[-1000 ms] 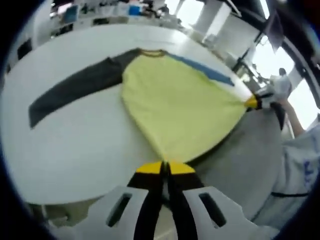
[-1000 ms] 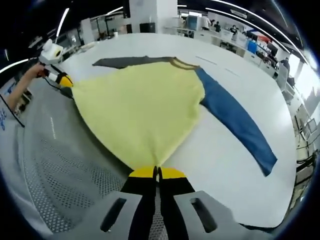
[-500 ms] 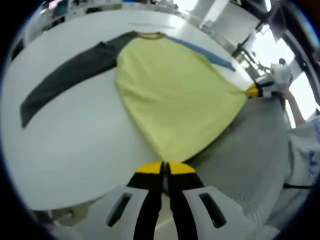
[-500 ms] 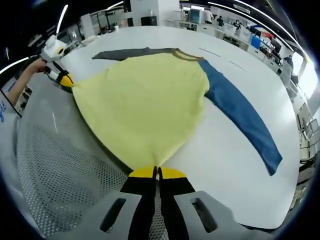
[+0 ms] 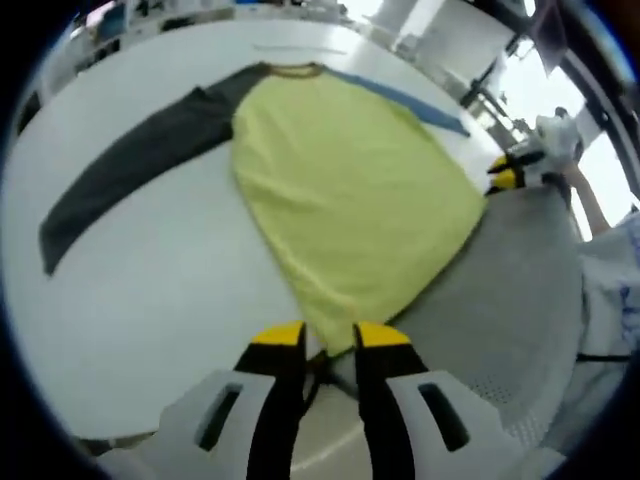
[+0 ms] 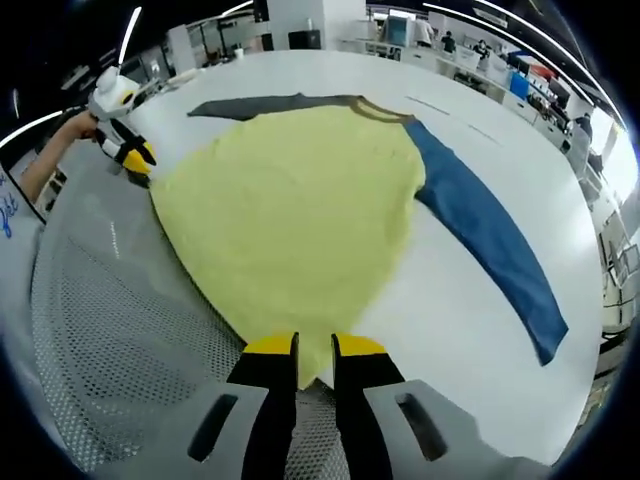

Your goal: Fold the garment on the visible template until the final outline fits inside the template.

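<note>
The shirt (image 5: 350, 190) is spread flat on the white table (image 5: 150, 290), yellow body in the middle with the collar at the far end and the hem toward the near edge, where it overlaps a grey perforated mat (image 6: 110, 340) that I'm guessing is the template. The charcoal sleeve (image 5: 130, 170) runs out to the left in the left gripper view, and the blue sleeve (image 6: 490, 240) trails off to the right in the right gripper view, both lying straight on the table. The left gripper (image 5: 318, 340) sits at one hem corner with its yellow-tipped jaws parted and nothing between them, cloth just ahead of the tips. The right gripper (image 6: 315, 350) is the same deal at the other hem corner, jaws apart, released, hem edge right at the tips. So the body looks laid out and smoothed, and folding proper isn't started yet as far as I can judge. For the next bit I'd go for a sleeve first: pinch it near the cuff, lift only enough to clear the table, and lay it across the yellow panel without dragging the body sideways. Keep the hem square to the mat edge, and watch that far blue cuff, it's close to the table edge.
</note>
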A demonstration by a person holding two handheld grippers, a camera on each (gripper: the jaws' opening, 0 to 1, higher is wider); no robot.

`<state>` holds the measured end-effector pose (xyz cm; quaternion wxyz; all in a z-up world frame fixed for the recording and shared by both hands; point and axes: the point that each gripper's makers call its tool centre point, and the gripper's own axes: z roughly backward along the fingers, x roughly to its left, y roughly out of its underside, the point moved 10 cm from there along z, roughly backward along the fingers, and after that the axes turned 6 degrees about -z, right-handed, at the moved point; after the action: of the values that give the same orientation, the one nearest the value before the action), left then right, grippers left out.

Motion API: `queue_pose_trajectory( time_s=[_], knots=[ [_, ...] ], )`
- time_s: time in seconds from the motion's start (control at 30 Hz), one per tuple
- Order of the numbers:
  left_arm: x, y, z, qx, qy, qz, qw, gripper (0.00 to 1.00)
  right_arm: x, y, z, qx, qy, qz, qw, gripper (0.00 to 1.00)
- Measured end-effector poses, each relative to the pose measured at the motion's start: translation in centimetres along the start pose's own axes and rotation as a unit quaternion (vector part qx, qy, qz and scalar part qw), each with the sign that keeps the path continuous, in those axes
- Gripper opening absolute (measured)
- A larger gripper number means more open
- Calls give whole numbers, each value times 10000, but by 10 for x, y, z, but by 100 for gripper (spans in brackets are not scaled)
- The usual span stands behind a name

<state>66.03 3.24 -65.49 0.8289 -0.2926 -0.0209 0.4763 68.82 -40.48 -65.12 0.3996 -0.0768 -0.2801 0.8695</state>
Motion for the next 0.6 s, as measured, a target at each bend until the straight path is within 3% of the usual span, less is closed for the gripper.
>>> queue_pose_trajectory(
  time_s=[0.23,0.33,0.47,0.6],
  knots=[
    [-2,-16,11,-396,-194,-179,9989,26,-4,-11,7,-296,81,17,9995,22],
    [-6,-26,17,-699,-316,-322,9965,31,-6,-15,12,-444,101,22,9990,25],
    [-13,-40,27,-1117,-435,-518,9914,43,-10,-19,18,-655,133,42,9978,33],
    [-23,-48,34,-1236,-388,-608,9897,54,-19,-21,26,-781,278,-8,9966,36]
  ],
)
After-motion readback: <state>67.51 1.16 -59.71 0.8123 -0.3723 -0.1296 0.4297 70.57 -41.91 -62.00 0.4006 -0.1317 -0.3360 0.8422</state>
